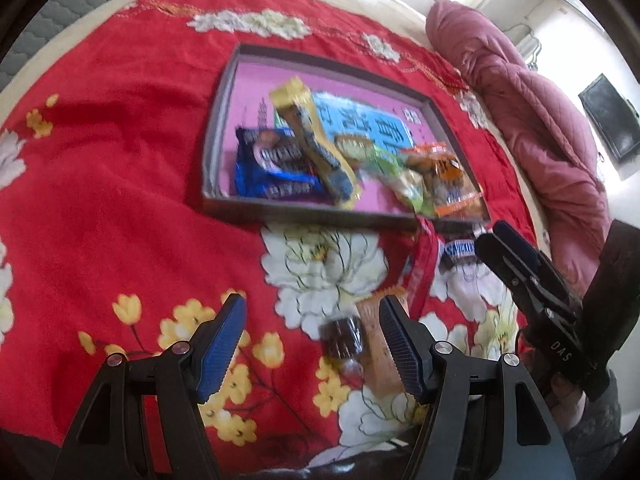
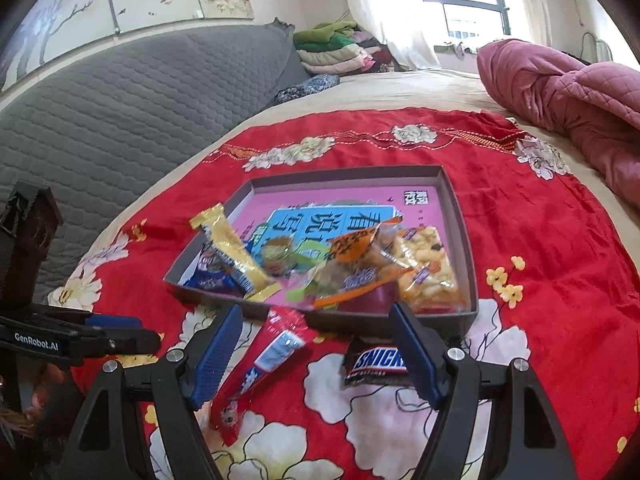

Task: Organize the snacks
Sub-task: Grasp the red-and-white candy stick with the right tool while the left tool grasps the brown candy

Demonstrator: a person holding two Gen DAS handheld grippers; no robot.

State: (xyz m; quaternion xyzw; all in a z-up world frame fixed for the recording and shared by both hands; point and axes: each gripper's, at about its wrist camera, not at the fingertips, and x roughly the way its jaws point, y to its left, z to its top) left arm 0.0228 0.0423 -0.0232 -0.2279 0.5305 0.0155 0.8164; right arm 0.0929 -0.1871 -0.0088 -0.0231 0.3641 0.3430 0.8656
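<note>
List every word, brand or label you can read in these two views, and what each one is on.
"SNICK", rest hidden by a finger: brown candy bar on the red cloth.
"GenRobot.AI": body of the left gripper.
"DAS": body of the right gripper.
Large Chinese characters: blue panel on the tray floor, partly covered by snacks.
Blue packet, red packet, orange packet: print too blurred to read.

The far half of the tray [image 2: 456,216] lies bare, open from above. Its near half is heaped with wrappers [image 2: 360,268]. A red packet [image 2: 264,364] and Snickers bar [image 2: 374,362] crowd the cloth [image 2: 552,232] before its front wall; the cloth's left side [image 1: 100,184] stays clear.
</note>
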